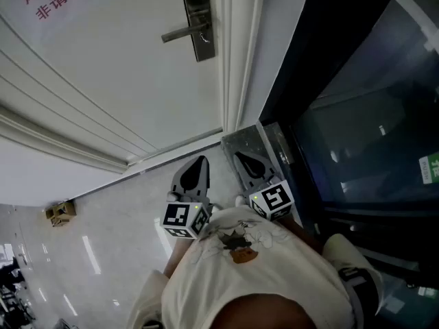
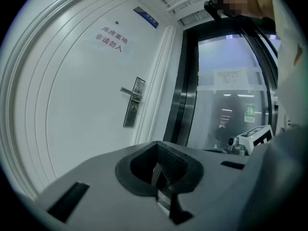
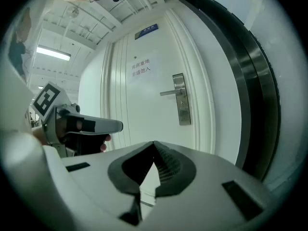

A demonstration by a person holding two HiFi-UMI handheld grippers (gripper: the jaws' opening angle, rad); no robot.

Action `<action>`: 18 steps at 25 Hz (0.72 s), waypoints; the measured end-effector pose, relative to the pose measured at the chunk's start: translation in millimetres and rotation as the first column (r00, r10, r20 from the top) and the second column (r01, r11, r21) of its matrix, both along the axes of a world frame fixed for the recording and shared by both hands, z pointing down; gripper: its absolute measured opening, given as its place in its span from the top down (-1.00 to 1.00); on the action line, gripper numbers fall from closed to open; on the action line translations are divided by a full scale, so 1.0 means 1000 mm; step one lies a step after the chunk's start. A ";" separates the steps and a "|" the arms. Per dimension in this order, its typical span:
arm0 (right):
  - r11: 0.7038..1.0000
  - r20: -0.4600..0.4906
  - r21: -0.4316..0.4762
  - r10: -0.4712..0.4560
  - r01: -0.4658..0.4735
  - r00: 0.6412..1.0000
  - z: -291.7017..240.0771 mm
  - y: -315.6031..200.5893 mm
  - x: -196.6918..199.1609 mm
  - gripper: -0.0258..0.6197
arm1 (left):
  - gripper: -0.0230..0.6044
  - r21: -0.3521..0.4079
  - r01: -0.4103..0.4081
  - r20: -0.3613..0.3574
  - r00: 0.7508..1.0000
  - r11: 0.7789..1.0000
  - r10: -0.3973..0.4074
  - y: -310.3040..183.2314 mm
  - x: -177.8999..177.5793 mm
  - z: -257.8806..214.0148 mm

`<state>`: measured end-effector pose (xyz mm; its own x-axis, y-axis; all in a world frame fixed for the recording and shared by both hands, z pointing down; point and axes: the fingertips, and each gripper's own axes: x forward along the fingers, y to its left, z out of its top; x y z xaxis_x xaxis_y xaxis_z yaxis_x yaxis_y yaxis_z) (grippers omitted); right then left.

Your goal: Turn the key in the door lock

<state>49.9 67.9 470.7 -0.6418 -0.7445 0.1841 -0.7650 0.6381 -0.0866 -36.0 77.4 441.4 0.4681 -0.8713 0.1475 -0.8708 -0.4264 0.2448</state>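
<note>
Cool, even indoor light. A ceiling light strip (image 3: 53,53) glows in the right gripper view. The white door (image 1: 123,81) is bright and slightly washed, and the glossy floor (image 1: 89,252) carries streaks of glare. The glass panel (image 1: 370,129) is dark with small reflections. Both gripper views bend straight lines, fisheye-fashion, with black corners and a soft, shadowed foreground.

The left gripper (image 1: 197,172) and the right gripper (image 1: 248,164) are held side by side, close in front of the person's body, both pointing forward and slightly down, each with its jaws closed on nothing.
</note>
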 end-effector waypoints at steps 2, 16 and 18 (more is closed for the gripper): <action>1.000 -0.020 0.016 0.009 -0.009 1.000 0.006 -0.011 0.001 0.90 | 0.91 -0.005 0.007 -0.021 1.000 1.000 -0.007 -0.009 0.000 0.008; 0.998 0.070 -0.044 -0.040 0.043 0.997 0.012 -0.010 0.001 0.90 | 0.91 -0.069 0.000 -0.051 0.999 0.998 -0.003 -0.014 0.019 0.013; 0.998 0.103 -0.045 -0.039 0.044 0.994 0.008 -0.015 0.008 0.90 | 0.91 -0.082 -0.001 -0.051 0.999 0.997 -0.003 -0.018 0.024 0.013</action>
<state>57.7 52.8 479.1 -0.6892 -0.7090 0.1497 -0.7236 0.6625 -0.1937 -11.6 59.6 454.0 0.4757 -0.8579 0.1939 -0.8568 -0.4021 0.3229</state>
